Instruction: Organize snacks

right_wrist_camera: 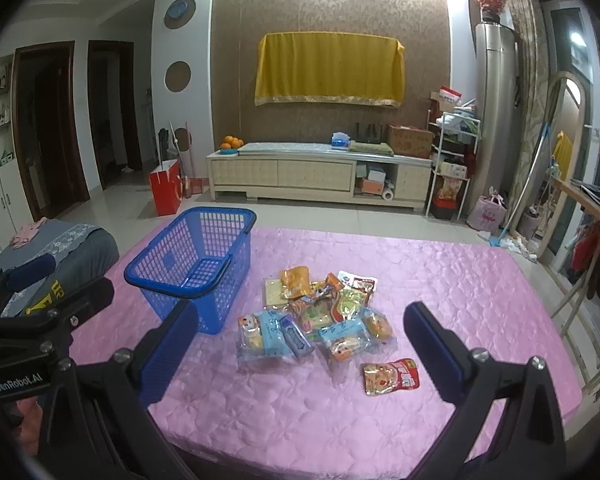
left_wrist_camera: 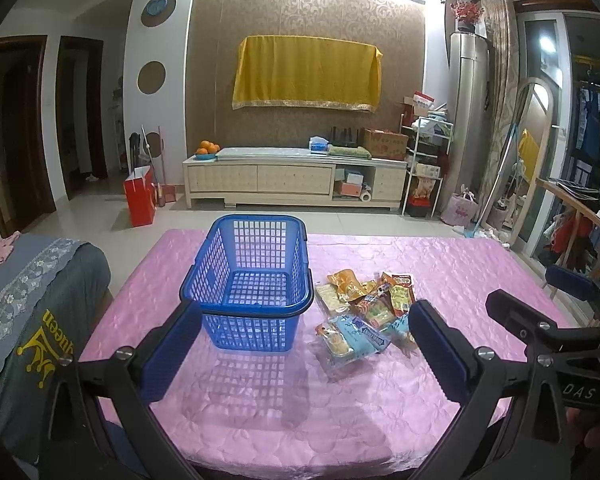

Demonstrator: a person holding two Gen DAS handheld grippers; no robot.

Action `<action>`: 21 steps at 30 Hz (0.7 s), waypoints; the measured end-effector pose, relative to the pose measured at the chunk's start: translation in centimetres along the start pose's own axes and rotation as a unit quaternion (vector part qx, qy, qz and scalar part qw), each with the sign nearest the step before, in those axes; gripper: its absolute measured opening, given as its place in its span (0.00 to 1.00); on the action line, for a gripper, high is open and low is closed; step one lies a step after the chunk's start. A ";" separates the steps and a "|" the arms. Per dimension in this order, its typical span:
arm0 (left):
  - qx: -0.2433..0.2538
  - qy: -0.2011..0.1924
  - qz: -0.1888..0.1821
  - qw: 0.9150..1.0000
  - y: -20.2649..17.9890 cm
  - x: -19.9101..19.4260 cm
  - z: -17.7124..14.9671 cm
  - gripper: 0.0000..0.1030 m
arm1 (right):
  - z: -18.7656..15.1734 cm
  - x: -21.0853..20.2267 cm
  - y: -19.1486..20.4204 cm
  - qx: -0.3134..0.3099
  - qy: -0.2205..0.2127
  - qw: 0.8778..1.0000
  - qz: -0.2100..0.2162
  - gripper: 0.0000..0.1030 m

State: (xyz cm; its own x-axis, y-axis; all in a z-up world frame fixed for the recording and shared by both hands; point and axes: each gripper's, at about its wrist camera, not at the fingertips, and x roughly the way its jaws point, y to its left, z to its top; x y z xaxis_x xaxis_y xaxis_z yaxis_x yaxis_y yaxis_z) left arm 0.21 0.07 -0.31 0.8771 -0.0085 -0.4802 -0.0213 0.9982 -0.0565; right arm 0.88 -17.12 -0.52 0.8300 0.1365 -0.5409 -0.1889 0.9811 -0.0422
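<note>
An empty blue plastic basket (left_wrist_camera: pixel 252 280) (right_wrist_camera: pixel 196 264) stands on the pink tablecloth (left_wrist_camera: pixel 440 280) (right_wrist_camera: pixel 460 300). To its right lies a pile of several snack packets (left_wrist_camera: pixel 364 312) (right_wrist_camera: pixel 324 316). A red packet (right_wrist_camera: pixel 390 376) lies apart at the pile's near right. My left gripper (left_wrist_camera: pixel 304 344) is open and empty, above the near table edge in front of the basket. My right gripper (right_wrist_camera: pixel 300 348) is open and empty, hovering just short of the pile. Each gripper shows at the edge of the other's view.
A grey-covered seat (left_wrist_camera: pixel 32 304) stands to the left of the table. A wooden chair (right_wrist_camera: pixel 588 264) stands at the right edge. A TV cabinet (left_wrist_camera: pixel 296 180) and a red bag (left_wrist_camera: pixel 140 200) stand on the floor beyond.
</note>
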 end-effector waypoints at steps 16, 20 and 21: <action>-0.001 0.005 0.000 1.000 0.3 0.0 0.2 0.99 | -0.1 0.1 -0.1 0.005 0.006 1.000 0.005 1.00; 0.004 0.005 0.001 1.000 0.1 0.0 0.2 0.99 | -0.3 0.1 -0.1 0.004 0.011 1.000 0.005 1.00; 0.004 0.005 0.000 1.000 0.0 0.0 0.2 0.99 | -0.3 0.1 -0.1 0.003 0.011 1.000 0.005 1.00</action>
State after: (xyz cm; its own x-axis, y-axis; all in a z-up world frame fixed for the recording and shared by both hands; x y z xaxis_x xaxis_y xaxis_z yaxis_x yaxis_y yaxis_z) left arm 0.27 0.13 -0.14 0.8718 -0.0081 -0.4898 -0.0179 0.9987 -0.0485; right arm 0.81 -17.26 -0.81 0.8158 0.1441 -0.5600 -0.1941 0.9805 -0.0305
